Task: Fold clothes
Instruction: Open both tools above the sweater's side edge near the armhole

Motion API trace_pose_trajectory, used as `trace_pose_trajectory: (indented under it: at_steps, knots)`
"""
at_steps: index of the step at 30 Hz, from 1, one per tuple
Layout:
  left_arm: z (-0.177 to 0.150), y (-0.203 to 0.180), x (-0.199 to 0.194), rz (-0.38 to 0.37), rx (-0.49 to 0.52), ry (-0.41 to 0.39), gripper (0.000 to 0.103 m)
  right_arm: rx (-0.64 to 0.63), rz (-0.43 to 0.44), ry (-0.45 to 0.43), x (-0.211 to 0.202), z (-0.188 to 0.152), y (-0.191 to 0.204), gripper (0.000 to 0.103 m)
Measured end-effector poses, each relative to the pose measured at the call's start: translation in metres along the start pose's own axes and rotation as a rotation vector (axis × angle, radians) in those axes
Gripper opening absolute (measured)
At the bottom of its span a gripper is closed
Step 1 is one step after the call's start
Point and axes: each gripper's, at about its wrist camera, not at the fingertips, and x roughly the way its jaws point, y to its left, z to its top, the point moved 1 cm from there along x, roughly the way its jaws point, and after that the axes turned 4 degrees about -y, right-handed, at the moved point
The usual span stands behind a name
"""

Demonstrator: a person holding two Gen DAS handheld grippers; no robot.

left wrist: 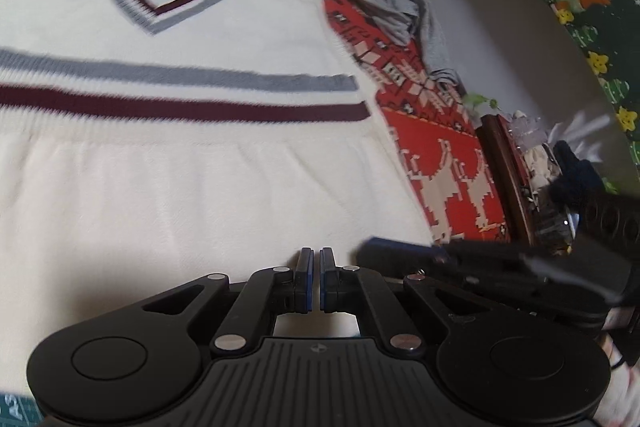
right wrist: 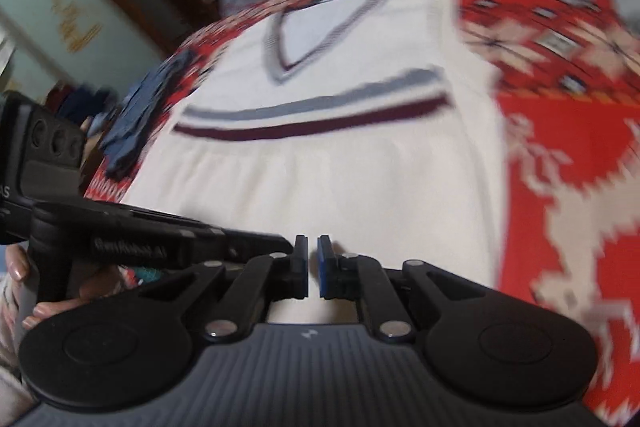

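White knit vest (left wrist: 192,155) lies flat, front up, on red patterned cloth (left wrist: 436,163) over desk. Left gripper (left wrist: 315,279) and right gripper (right wrist: 313,267) hover at hem, fingers nearly clenched, grasping nothing. Knit likely soft, floppy, light; best pinched at hem corners or side edges.

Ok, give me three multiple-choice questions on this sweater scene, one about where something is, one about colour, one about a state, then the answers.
1. Where does the white sweater lie?
A. On the red patterned cloth
B. On a hanger
C. In a basket

2. Which colours are the two bands across its chest?
A. Green and yellow
B. Grey and maroon
C. Black and orange

3. How does the left gripper stand?
A. Wide open
B. Clamped on a sleeve
C. Shut, holding nothing

Answers: 1 A, red cloth shows all round the sweater. 2 B, grey band above maroon. 3 C, its pads nearly meet with no fabric between.
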Motion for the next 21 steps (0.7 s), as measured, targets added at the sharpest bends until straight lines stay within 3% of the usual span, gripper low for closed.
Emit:
trace_pose_trajectory:
  at_steps: [4,8,21]
  knots:
    - [0.009,-0.014,0.012,-0.047,0.038,0.019,0.002,0.075,-0.139,-0.092,-0.024,-0.020,-0.013,0.007]
    - [0.015,-0.027,0.032,-0.048,0.112,0.047,0.002,0.175,-0.198,-0.157,-0.039,-0.035,-0.027,0.007]
    - [0.078,-0.016,0.058,-0.043,0.250,0.051,0.002,0.284,-0.226,-0.211,-0.049,-0.052,-0.041,0.003]
